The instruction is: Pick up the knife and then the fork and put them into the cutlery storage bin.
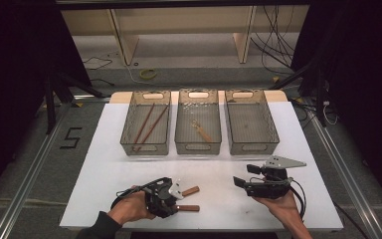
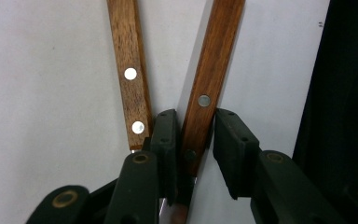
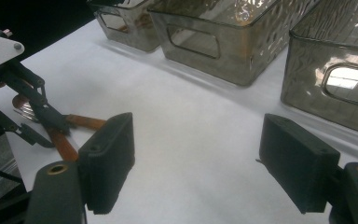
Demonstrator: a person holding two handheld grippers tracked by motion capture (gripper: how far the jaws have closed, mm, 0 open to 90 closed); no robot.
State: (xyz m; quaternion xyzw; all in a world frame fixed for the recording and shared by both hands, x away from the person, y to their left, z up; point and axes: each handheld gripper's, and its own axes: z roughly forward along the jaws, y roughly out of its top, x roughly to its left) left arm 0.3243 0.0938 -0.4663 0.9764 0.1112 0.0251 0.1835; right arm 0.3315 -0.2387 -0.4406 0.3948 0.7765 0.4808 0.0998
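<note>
Jaws of the left gripper [image 2: 189, 140] are standing part open around the right-hand one of two brown wooden riveted utensil handles [image 2: 205, 88]; the inner pad is touching the wood, the outer pad is standing a little off it, so nothing is gripped yet. The second wooden handle [image 2: 131, 79] is lying just beside, outside the jaws, the two spreading apart like a V. Both are resting on the white table sheet [image 1: 214, 164] near its front edge, under the person's left hand [image 1: 127, 209].

The right gripper [image 1: 251, 183] is hovering with its jaws wide apart and nothing between them, pointing across the sheet toward the left gripper.

Sorting is looking partly done: the left grey see-through plastic bin [image 1: 145, 122] is holding long brown sticks [image 1: 144, 124], the middle bin [image 1: 198, 121] is holding one small wooden-handled piece [image 1: 201, 130], and the right bin [image 1: 251, 121] is looking empty. The two handled utensils are waiting at the front.

Their metal ends are lying under the gripper, so I cannot tell what kind of cutlery they are.
</note>
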